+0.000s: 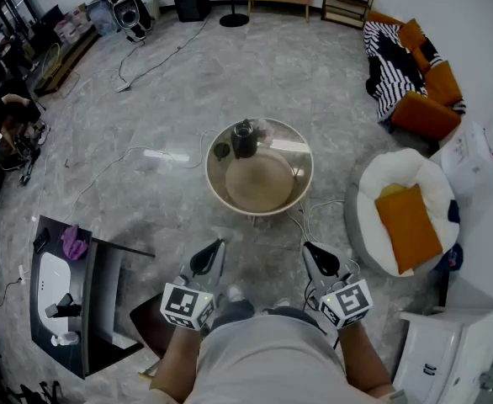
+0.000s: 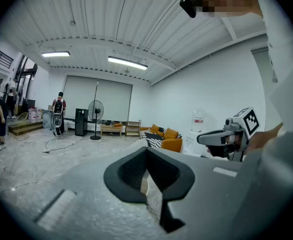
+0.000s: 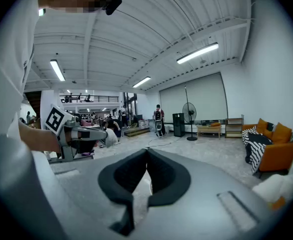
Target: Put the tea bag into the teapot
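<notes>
A dark teapot (image 1: 244, 138) stands at the far left side of a round glass table (image 1: 272, 204). Beside it on the left lies a small dark thing (image 1: 222, 151), too small to tell what it is. I cannot make out a tea bag. My left gripper (image 1: 217, 245) and right gripper (image 1: 308, 247) are held close to my body, well short of the table, and point towards it. In the left gripper view the jaws of the left gripper (image 2: 146, 150) meet at the tips with nothing between them. The right gripper (image 3: 146, 152) looks the same, shut and empty.
A white round chair with an orange cushion (image 1: 408, 217) stands right of the table. A dark side table (image 1: 103, 297) is at my left, a white cabinet (image 1: 436, 352) at my right. Cables (image 1: 301, 217) run across the floor near the table. An orange sofa (image 1: 427, 99) is far right.
</notes>
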`<state>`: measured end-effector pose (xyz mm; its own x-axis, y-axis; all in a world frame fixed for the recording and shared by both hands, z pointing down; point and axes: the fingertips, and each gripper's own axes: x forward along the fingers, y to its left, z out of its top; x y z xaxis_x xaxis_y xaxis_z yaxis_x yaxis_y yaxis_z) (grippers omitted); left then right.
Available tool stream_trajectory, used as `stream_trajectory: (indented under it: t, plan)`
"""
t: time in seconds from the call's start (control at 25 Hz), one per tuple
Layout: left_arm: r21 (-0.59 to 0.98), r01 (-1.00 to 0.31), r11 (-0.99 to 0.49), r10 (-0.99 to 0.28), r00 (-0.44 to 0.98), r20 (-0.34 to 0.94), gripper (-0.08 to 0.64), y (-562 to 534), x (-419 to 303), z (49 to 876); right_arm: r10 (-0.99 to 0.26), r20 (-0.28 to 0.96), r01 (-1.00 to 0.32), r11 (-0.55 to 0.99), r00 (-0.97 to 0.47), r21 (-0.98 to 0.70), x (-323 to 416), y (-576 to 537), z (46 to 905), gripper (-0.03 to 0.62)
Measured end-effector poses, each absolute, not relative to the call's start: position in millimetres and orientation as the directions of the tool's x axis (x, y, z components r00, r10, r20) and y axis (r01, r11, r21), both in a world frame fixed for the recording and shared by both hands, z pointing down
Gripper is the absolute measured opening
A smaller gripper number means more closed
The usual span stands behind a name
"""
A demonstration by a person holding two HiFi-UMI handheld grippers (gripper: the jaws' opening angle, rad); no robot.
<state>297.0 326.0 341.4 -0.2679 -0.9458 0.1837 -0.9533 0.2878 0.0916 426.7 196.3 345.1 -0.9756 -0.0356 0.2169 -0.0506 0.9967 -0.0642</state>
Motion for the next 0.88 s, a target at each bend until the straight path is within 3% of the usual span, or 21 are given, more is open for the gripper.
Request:
stream_trajectory:
  t: [0.52,0.88]
  plan:
    - [0.144,-0.929,0.340,-0.937,-0.321,0.140,0.006,394,225,342,0.016,0.217,0.001,0.998,-0.976,-0.069,345,252,342,0.003]
    - [0.185,-0.895,0.406,-0.913,-0.389,0.121,0.006,461,162,354,0.014,0.282,0.011,1.000,-0.959,-0.012,287,285,358,0.003]
